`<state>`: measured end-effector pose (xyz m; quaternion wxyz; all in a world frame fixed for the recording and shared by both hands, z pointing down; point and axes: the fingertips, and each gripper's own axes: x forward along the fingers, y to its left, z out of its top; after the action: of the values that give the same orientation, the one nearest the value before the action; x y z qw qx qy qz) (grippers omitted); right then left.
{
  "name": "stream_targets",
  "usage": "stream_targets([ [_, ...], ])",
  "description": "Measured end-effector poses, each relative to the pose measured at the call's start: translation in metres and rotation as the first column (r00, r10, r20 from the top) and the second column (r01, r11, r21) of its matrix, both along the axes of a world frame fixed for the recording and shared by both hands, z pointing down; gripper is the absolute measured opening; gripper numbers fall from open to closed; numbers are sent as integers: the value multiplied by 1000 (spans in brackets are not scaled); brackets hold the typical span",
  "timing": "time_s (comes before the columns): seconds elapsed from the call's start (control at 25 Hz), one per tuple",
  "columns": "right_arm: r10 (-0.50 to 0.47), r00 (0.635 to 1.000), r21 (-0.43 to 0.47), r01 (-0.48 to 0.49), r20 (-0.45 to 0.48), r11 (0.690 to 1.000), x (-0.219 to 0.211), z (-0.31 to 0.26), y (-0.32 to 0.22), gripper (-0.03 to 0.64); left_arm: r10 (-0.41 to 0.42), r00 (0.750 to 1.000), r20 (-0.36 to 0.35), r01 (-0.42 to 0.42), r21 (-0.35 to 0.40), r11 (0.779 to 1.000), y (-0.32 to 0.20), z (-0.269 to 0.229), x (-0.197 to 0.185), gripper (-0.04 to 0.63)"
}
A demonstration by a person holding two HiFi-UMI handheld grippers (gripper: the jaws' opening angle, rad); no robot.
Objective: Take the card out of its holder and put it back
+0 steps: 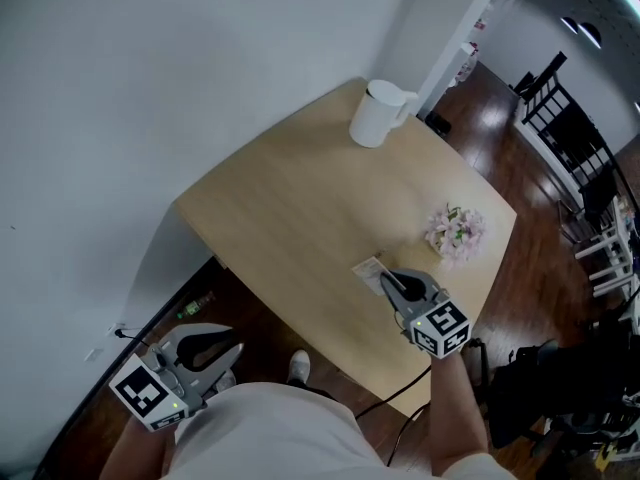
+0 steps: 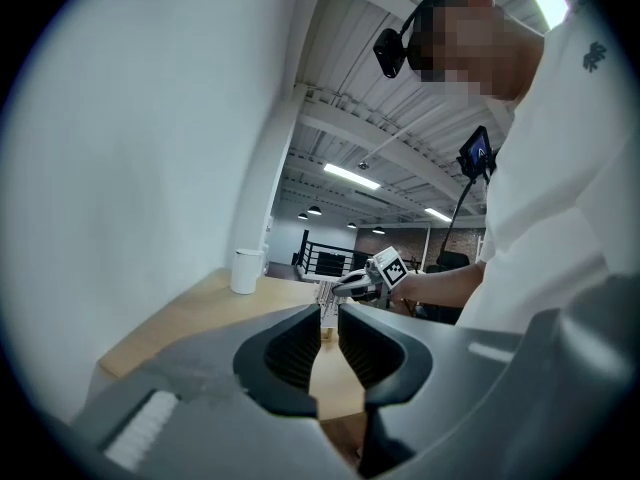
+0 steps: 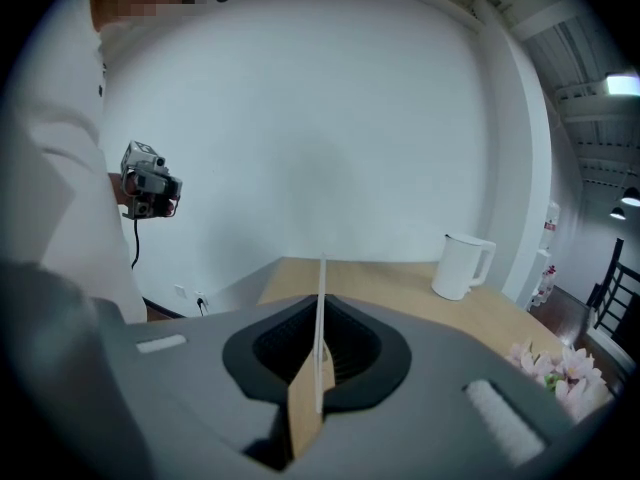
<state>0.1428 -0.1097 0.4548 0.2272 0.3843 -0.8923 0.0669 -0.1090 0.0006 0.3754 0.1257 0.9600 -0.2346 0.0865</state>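
Card (image 3: 320,318) is standing edge-on near the front right part of the table (image 1: 300,198), and the right gripper (image 1: 395,286) is pinching it flat between closed pads. It is looking thin, light and slightly bendable, so it is probably going to flex or crease if squeezed hard or pulled at an angle. A hold on the flat faces near one edge, drawn straight along the slot, is seeming safest. Whether its lower edge is sitting in the holder, no view is showing clearly.

Going left to right: the left gripper (image 2: 329,340) is hanging off the table beside the person's body, its jaws standing a little apart with nothing between them. A white jug (image 1: 378,113) is standing at the far corner, well apart from the card. Pink flowers (image 1: 455,230) are lying near the card on its right, the only thing likely to be brushed.
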Motion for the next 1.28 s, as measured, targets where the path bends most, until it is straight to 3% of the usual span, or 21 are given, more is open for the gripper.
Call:
stream_targets([
  [0.4, -70, 997, 2, 70, 31, 998, -132, -31, 96, 21, 49, 999, -2, -49, 6, 999, 35, 5, -81, 61],
  [0.68, -81, 995, -14, 82, 62, 997, -197, -40, 159, 20, 105, 994, 26, -106, 3, 994, 57, 14, -117, 61],
  [0.96, -38, 997, -17, 39, 72, 999, -199, -42, 178, 20, 149, 989, 7, -149, 5, 989, 59, 17, -117, 61],
  [1.28, -3, 998, -1, 3, 59, 1000, -145, -43, 153, 20, 148, 989, -13, -148, 15, 989, 45, 19, -86, 62],
])
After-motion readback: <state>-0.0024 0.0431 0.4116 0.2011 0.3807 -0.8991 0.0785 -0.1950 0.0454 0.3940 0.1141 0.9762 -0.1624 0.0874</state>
